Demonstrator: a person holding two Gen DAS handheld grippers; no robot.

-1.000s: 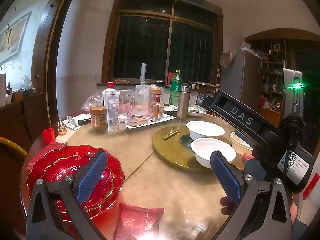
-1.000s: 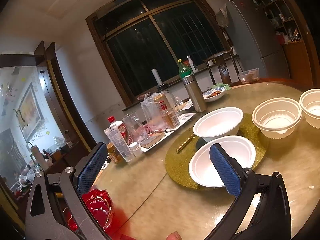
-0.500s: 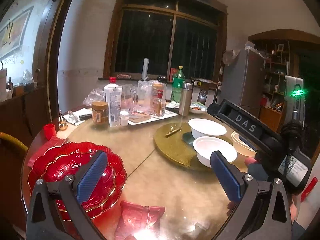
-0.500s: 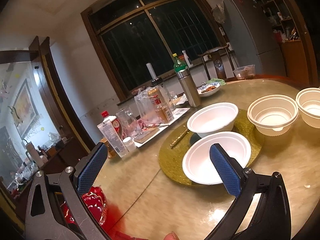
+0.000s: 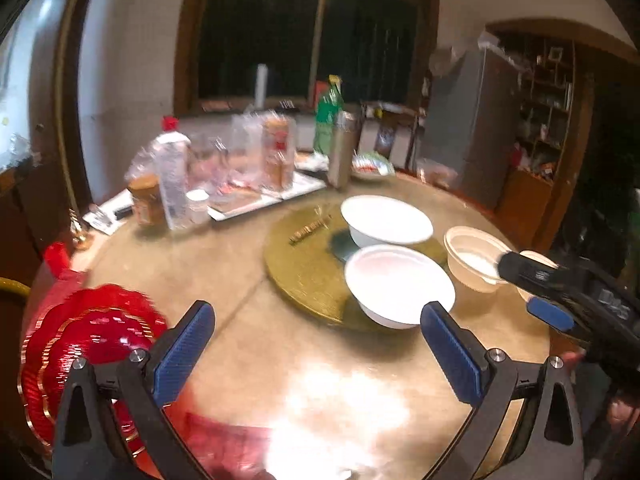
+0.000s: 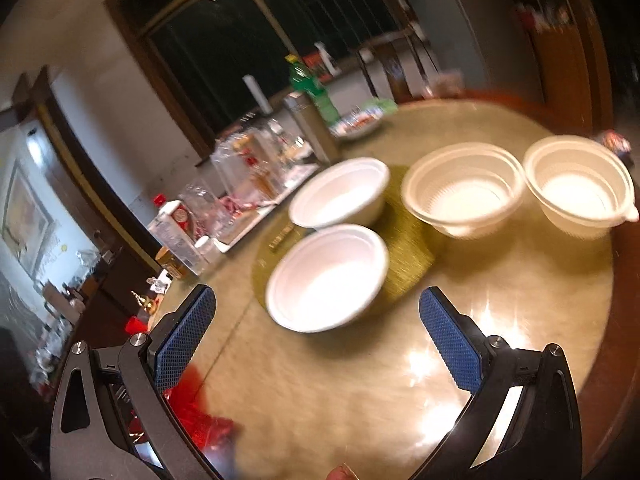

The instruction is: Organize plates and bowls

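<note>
Both grippers, left gripper [image 5: 316, 326] and right gripper [image 6: 316, 312], hang empty with jaws spread wide. The near white bowl [image 6: 328, 278], centre frame on the desk [image 6: 520, 304], looks light, thin and crushable; you'd pinch its rim gently. Motion blur hides rim detail, and the red plates [image 5: 80, 340] are cut off lower left.

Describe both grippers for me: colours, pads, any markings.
Both look alike: the left gripper and right gripper have black angular frames with triangular cut-outs, silver bolts at the joints, and blue textured pads on the jaws. In the left wrist view, the right gripper's black body carries white lettering, too blurred to read.
</note>
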